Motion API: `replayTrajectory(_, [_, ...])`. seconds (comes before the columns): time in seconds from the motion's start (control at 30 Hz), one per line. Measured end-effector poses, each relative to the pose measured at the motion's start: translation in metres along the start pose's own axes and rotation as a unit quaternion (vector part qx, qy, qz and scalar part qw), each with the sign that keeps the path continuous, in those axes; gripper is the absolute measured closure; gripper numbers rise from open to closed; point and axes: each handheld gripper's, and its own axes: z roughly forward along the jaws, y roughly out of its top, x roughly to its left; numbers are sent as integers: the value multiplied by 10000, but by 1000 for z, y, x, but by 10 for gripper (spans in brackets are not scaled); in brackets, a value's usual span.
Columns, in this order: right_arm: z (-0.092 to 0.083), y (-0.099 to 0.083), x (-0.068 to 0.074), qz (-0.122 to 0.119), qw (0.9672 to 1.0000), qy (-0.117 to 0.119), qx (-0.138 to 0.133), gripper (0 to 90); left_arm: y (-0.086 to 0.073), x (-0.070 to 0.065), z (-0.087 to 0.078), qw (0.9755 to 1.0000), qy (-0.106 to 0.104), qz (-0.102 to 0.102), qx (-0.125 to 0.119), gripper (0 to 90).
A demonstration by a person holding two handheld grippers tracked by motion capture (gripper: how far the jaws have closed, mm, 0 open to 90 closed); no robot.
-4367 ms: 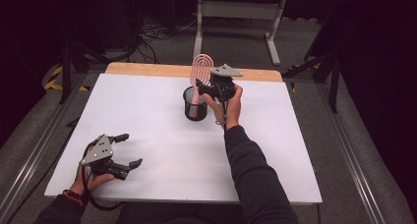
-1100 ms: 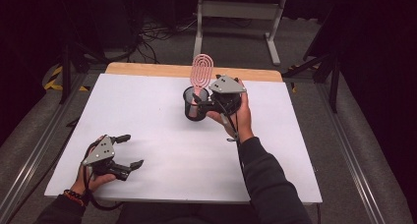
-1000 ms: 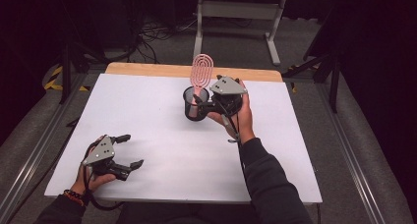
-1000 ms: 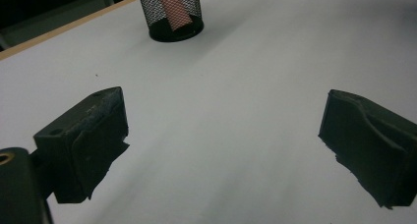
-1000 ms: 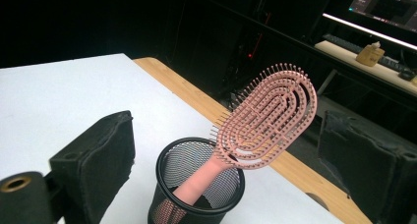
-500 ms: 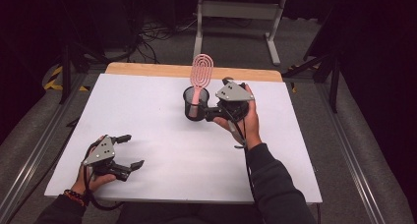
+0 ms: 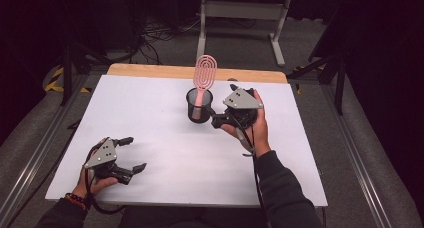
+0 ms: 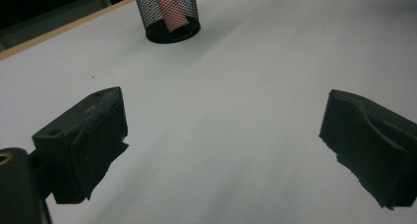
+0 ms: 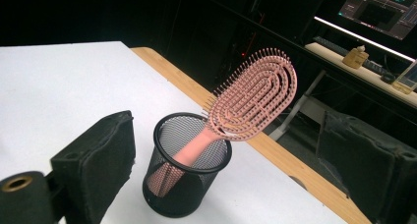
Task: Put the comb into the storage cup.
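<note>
A pink hairbrush [image 7: 204,75] stands handle-down in a black mesh cup [image 7: 199,106] at the far middle of the white table top [image 7: 165,153], its head leaning out over the rim. My right gripper [image 7: 218,108] is just right of the cup, open and holding nothing, jaws pointing at it. In the right gripper view the brush [image 9: 255,94] and cup [image 9: 189,194] sit a little beyond the wide-apart jaws of the right gripper [image 9: 231,155]. My left gripper [image 7: 134,153] rests open on the near left of the table. In the left gripper view the cup [image 8: 169,13] is far ahead of the left gripper [image 8: 221,135].
A wooden strip [image 7: 150,70] runs along the table's far edge. Beyond it are a metal stand [image 7: 240,10], cables on the floor and dark surroundings. A lit screen [image 9: 378,8] and shelf clutter show in the right gripper view.
My right gripper has drawn back from the brush and cup, to the right and nearer the person. The brush stays leaning in the cup. The left gripper has not moved.
</note>
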Motion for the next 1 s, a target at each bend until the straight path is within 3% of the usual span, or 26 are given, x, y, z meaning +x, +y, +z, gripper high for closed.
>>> replayTrajectory(0.6, [-14,-14,8,67,9999,-12,-83,82,0,0,0,10000,-21,-41,-14,50])
replayTrajectory(1.0, [-25,-28,18,-69,10000,-22,-32,80,0,1,0,10000,23,-42,-39,53])
